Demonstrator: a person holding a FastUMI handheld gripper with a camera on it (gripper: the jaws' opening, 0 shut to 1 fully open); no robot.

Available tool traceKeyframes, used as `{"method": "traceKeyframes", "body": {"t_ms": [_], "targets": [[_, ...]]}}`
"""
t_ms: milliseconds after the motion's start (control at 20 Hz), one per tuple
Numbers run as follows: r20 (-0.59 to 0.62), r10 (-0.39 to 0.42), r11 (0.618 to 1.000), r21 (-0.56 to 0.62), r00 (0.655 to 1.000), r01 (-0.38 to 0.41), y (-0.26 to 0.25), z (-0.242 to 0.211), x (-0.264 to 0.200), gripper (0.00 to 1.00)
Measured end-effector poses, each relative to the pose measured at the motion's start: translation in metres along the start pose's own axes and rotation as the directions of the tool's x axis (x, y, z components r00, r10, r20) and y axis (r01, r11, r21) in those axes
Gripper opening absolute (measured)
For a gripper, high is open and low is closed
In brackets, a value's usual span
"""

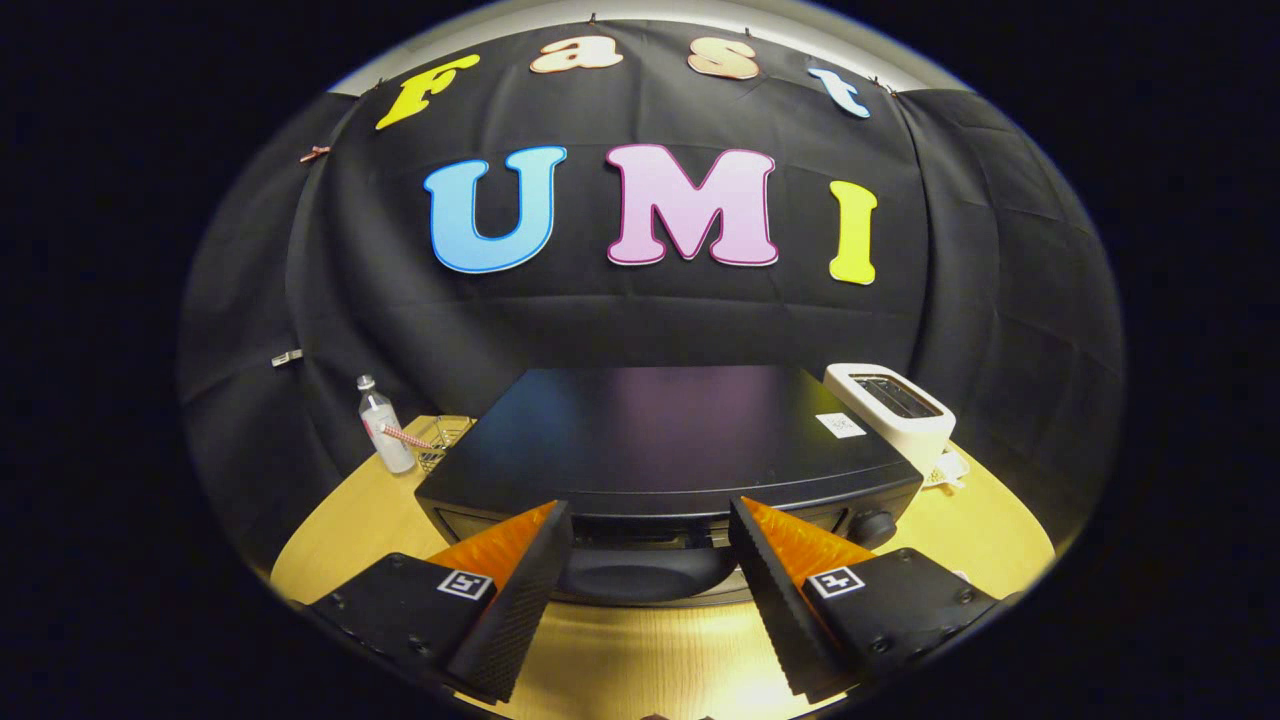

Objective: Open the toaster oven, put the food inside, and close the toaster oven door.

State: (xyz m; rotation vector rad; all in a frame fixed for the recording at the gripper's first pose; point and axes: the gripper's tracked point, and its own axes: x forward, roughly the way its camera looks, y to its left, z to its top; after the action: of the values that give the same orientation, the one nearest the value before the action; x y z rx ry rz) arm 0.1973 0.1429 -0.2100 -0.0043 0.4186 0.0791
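Wooden table, pale, running under everything. Black oven at centre, flat top toward the far wall, front face near, just ahead of the fingers, dark handle low on that face, knob at its right end. Door state hard to tell from this angle. White toaster at the oven's far right, touching or just beside it. Clear bottle at far left, wire basket beside it. Gripper released, fingers spread wide apart, nothing between them, tips flanking the handle without touching.
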Motion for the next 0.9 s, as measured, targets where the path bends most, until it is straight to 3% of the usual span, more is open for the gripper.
{"method": "traceKeyframes", "body": {"t_ms": [400,900], "targets": [[-0.003,0.006,1.0,0.003,1.0,-0.006,0.005,-0.005,-0.013,0.99],[-0.07,0.006,1.0,-0.016,0.998,-0.008,0.0,-0.069,-0.069,0.97]]}}
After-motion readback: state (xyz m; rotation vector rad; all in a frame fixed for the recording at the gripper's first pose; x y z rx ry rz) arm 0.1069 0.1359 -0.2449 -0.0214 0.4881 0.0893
